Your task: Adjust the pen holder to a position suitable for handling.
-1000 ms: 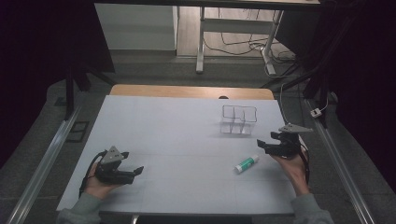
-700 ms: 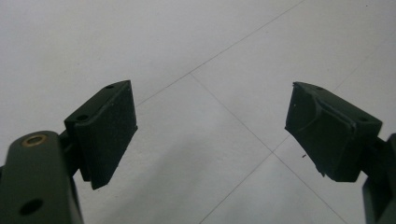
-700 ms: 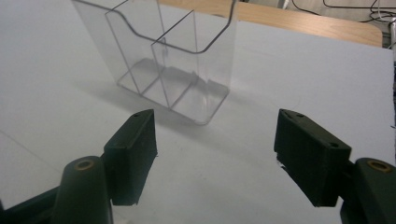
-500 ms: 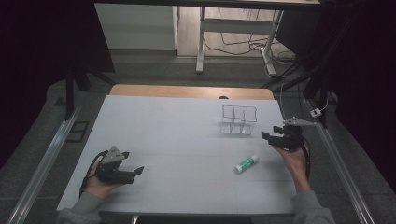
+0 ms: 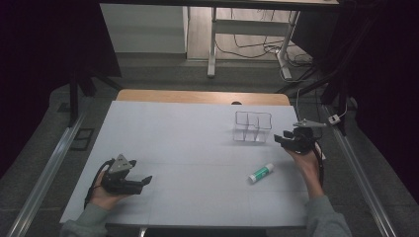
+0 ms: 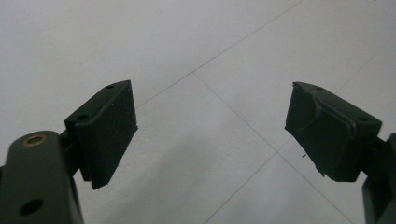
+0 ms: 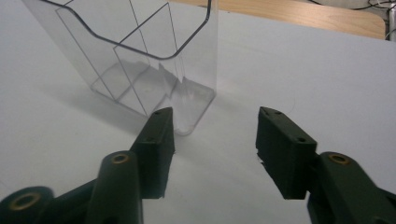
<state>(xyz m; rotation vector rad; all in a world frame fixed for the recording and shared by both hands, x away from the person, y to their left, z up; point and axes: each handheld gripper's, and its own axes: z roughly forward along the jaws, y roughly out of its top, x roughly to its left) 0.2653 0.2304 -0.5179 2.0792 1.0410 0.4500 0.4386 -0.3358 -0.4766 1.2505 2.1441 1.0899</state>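
Note:
A clear plastic organiser (image 5: 253,127) with several compartments stands upright on the white table (image 5: 188,138), right of centre. A white glue stick with a green cap (image 5: 261,173) lies in front of it, nearer the person. My right gripper (image 5: 279,139) hovers just right of the organiser, its tips near the organiser's right wall. In the right gripper view the organiser's near corner (image 7: 187,93) sits just beyond the gripper (image 7: 215,140). Its jaws have just been closing, stand half apart, and hold nothing. My left gripper (image 5: 143,181) rests at the front left, wide open and empty (image 6: 210,135).
A wooden strip (image 5: 202,97) edges the table's far side. Metal rails (image 5: 44,173) run along both sides. Beyond the table stand desk legs and cables on the floor (image 5: 247,44). Faint seam lines cross the white surface (image 6: 224,102).
My right gripper moved away from the glue stick and up toward the organiser's right side, with its jaws narrower than before. The left gripper and the glue stick stayed put.

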